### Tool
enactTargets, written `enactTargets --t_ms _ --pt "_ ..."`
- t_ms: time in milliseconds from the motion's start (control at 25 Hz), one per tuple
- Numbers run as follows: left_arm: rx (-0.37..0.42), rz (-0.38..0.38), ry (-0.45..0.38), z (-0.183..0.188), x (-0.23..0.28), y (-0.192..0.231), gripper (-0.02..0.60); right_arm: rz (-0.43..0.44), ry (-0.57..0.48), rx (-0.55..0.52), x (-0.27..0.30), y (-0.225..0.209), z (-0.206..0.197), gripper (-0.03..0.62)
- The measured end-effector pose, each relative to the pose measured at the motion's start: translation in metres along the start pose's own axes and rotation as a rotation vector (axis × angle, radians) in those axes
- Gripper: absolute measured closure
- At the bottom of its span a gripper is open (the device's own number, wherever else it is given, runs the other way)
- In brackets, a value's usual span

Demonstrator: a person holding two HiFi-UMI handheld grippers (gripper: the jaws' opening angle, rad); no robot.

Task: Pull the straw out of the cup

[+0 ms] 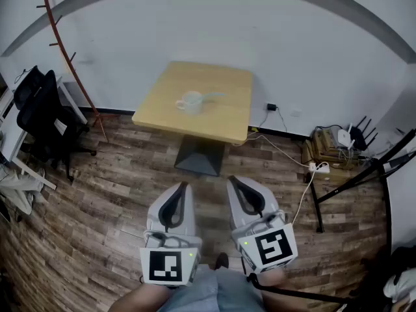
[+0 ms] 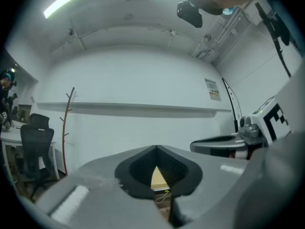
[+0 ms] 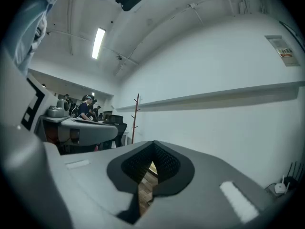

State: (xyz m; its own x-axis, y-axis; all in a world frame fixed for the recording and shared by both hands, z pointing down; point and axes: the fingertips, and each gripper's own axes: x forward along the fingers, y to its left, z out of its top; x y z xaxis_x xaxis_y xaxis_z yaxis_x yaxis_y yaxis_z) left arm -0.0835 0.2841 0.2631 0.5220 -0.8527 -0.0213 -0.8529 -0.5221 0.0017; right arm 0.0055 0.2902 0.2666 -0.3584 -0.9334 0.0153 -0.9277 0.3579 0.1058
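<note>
A white cup (image 1: 190,102) stands near the middle of the square wooden table (image 1: 221,119), far ahead of me in the head view. A pale straw (image 1: 214,96) leans out of it to the right. Both grippers are held low and level in front of the person's body, well short of the table. My left gripper (image 1: 182,188) (image 2: 156,148) is shut with nothing between its jaws. Beside it, my right gripper (image 1: 232,182) (image 3: 153,143) is shut and empty too. A sliver of the table top (image 2: 158,178) shows through the left jaws' gap.
The table rests on a dark pedestal base (image 1: 199,156) on wood-plank floor. A thin coat stand (image 1: 73,70) and a black office chair (image 1: 42,119) are at left. Cables, a power strip (image 1: 319,168), a router (image 1: 344,137) and a black stand (image 1: 364,174) are at right.
</note>
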Motion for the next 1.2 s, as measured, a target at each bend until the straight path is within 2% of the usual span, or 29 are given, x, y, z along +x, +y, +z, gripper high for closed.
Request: enactTargets --t_ms 360,520,800,1000,1200 --pt "-0.015 0.017 0.006 -0.002 0.006 -0.008 0.566 0.016 0.016 0.021 -0.005 -0.005 -0.002 0.588" --pt "-0.007 0.051 0.013 -0.004 0.009 -0.007 0.566 0.044 -0.011 0.043 -0.010 -0.013 -0.005 0.588" --pt "-0.002 0.098 0.006 -0.011 0.016 -0.015 0.566 0.084 0.013 0.065 -0.018 -0.024 -0.020 0.587" --pt "-0.005 0.097 0.035 -0.025 0.022 -0.014 0.566 0.102 0.027 0.063 -0.007 -0.029 -0.031 0.586" --pt "-0.030 0.102 0.024 -0.027 0.052 0.002 0.566 0.122 0.054 0.085 0.021 -0.039 -0.038 0.586"
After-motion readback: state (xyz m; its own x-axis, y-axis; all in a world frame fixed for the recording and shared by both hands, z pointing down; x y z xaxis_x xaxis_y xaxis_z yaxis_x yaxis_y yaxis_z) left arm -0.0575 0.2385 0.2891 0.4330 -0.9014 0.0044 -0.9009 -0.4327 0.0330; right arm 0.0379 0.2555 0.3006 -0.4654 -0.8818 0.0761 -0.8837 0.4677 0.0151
